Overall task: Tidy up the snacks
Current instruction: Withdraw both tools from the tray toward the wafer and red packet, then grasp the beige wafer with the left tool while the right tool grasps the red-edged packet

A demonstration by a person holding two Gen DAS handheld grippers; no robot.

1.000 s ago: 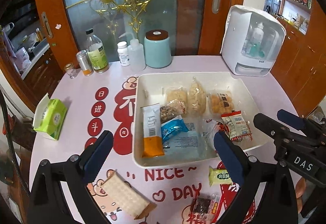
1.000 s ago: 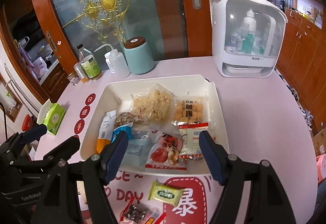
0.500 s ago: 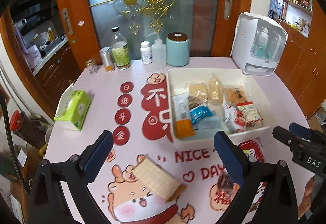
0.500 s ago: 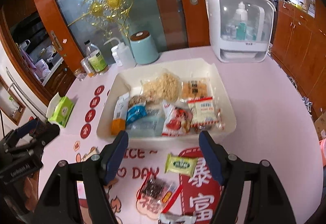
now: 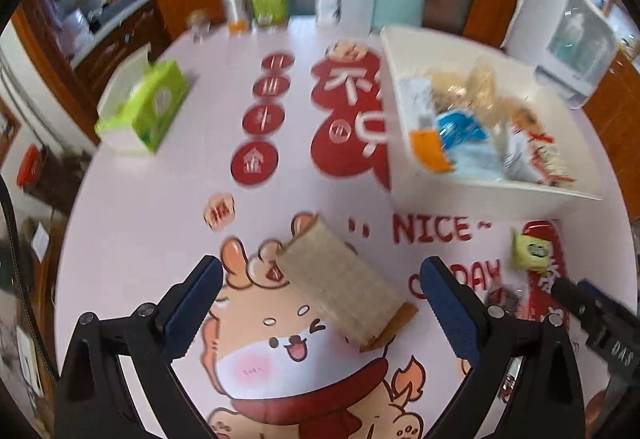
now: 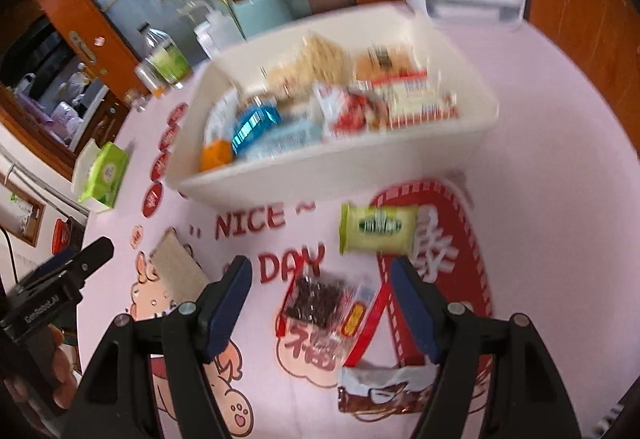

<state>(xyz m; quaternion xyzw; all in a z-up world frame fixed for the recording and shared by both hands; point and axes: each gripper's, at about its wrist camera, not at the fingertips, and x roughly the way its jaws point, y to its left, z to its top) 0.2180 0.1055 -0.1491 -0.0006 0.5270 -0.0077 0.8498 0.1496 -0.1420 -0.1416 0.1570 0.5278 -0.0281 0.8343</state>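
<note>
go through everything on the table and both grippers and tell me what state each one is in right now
Left gripper: open, above the wafer pack.
Right gripper: open, above the dark snack.
Wafer pack: flat on table, outside bin.
Dark snack: on table, outside bin.
Green snack: on table, outside bin.
Brown packet: on table, outside bin.
Bin: upright, holding several snacks.
Tissue box: on table, apart from the bin.

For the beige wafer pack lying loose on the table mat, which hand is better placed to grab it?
Left. The beige wafer pack lies between the open left tool. The right tool, also open, frames a dark snack packet, with the pack off to its left.
</note>
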